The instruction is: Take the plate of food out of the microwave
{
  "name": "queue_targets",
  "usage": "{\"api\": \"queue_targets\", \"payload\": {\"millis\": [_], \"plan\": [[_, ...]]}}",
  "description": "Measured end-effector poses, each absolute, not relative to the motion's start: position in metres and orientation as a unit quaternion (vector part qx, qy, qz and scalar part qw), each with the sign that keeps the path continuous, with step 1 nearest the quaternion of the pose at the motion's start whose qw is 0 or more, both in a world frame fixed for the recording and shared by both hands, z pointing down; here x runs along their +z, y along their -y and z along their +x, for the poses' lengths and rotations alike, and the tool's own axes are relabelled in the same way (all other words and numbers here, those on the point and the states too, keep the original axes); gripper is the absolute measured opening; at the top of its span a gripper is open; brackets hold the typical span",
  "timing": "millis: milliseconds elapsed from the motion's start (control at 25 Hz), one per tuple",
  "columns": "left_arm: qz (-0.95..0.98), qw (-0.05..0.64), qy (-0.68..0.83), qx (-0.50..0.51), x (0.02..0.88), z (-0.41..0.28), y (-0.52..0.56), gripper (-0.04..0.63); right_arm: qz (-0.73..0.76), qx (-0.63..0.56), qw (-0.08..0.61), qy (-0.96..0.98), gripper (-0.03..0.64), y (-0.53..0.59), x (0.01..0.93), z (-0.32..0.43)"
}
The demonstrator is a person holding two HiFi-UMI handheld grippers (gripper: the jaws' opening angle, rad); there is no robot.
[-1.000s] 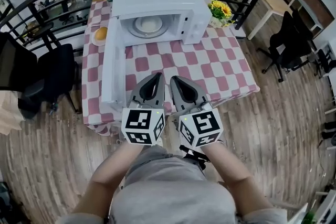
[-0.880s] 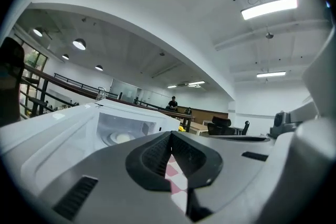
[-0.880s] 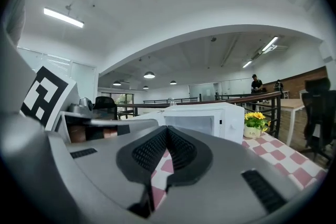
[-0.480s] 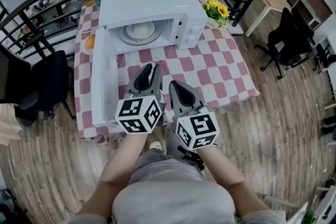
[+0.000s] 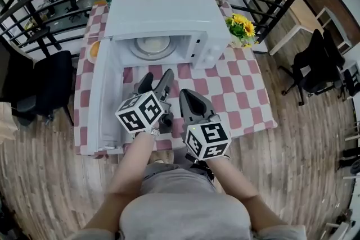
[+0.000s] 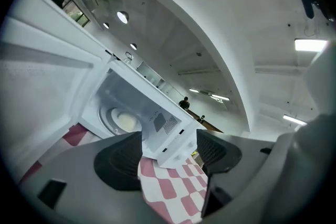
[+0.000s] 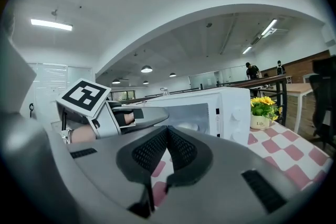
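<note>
Jaws opening, empty, on left gripper angled toward microwave.

The microwave gapes open toward the front, and the way straight into its mouth is free. Its door swings out at the microwave's left and walls off that side. In front of the microwave, the checked counter offers open room. At the microwave's right, sunflowers crowd the corner.
</note>
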State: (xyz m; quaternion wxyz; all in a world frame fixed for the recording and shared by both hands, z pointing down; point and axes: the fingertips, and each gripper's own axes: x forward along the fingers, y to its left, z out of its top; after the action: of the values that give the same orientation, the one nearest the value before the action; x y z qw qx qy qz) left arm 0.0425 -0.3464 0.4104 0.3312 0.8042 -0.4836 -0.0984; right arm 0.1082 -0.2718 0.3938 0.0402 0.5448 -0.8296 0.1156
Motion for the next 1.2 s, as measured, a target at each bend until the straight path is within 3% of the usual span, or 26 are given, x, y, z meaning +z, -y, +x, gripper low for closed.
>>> {"api": "queue_targets", "payload": {"millis": [920, 1200], "plan": [[0.576, 0.583, 0.529, -0.219, 0.543, 0.022, 0.456, 0.311, 0.526, 0.166, 0.057, 0.832, 0.023, 0.353, 0.447, 0.129], [0.512, 0.624, 0.551, -0.212, 0.571, 0.023, 0.478, 0.337, 0.534, 0.189, 0.061, 0.822, 0.023, 0.363, 0.465, 0.135]]}}
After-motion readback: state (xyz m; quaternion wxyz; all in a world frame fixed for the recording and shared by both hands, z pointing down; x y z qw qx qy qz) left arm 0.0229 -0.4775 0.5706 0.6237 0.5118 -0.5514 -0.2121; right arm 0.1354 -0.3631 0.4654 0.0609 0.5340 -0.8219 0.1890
